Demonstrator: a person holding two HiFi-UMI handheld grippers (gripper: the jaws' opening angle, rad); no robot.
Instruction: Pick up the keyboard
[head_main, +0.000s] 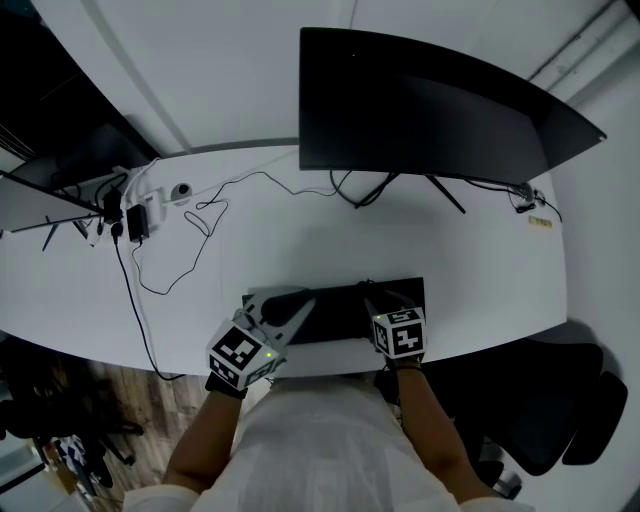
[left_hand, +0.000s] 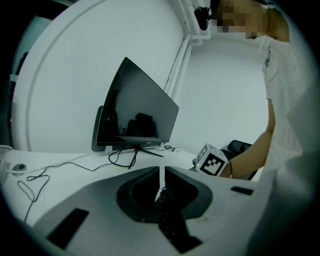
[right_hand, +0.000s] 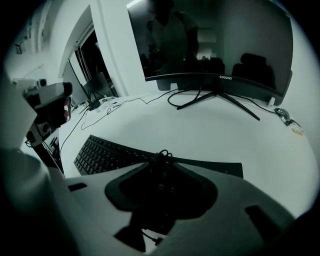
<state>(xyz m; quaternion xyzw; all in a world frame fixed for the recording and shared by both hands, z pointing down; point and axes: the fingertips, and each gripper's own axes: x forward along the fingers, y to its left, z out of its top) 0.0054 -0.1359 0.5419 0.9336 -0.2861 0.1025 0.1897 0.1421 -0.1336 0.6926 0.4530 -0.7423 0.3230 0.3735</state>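
Note:
A black keyboard (head_main: 345, 305) lies flat on the white desk (head_main: 480, 270), close to its front edge. My left gripper (head_main: 305, 305) rests over the keyboard's left end. In the left gripper view this gripper (left_hand: 161, 172) is shut, with only a thin slit between the tips, and keys (left_hand: 170, 220) show below it. My right gripper (head_main: 378, 298) points steeply down at the keyboard's right part. In the right gripper view its jaws (right_hand: 162, 160) stand a little apart over the keyboard (right_hand: 105, 152). A small black cable loop (right_hand: 162, 152) sits at the keyboard's back edge.
A wide curved monitor (head_main: 430, 110) stands at the back of the desk on a splayed foot. Thin cables (head_main: 170, 250) snake over the left side to adapters (head_main: 130, 215) and a small round device (head_main: 180, 190). A black chair (head_main: 560, 400) stands at the right.

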